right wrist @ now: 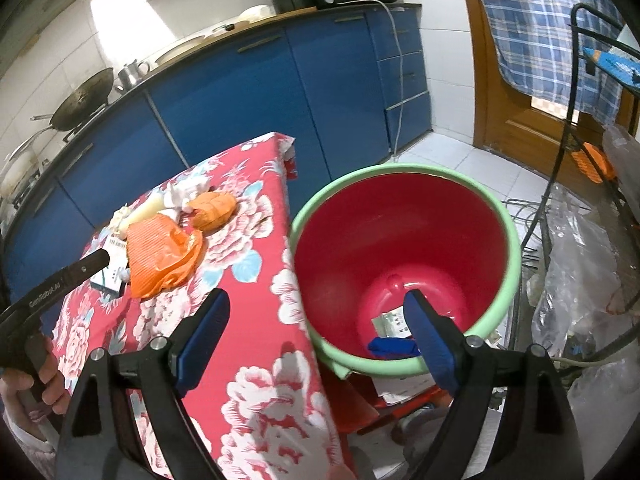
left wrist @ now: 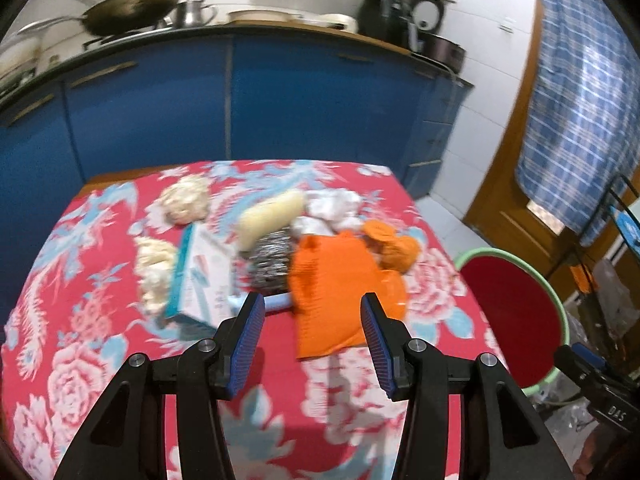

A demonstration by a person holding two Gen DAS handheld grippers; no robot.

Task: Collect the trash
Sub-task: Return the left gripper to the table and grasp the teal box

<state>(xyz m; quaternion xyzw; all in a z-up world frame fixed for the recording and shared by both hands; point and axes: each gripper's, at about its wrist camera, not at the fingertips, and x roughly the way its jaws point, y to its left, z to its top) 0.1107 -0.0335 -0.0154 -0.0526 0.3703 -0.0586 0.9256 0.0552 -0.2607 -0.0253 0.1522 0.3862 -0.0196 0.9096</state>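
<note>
On the red floral tablecloth lies a pile of trash: an orange plastic bag, a crumpled orange wrapper, a steel scourer, a pale sponge, a white and teal box, crumpled paper wads and white tissues. My left gripper hovers open just in front of the orange bag, holding nothing. My right gripper stands wide open and empty over the gap between table and red bucket. A blue scrap and a printed paper lie in the bucket.
The green-rimmed bucket sits right of the table. Blue kitchen cabinets run behind, with a wok and appliances on the counter. A wire rack with plastic bags stands at far right. A hand holds the left gripper's handle.
</note>
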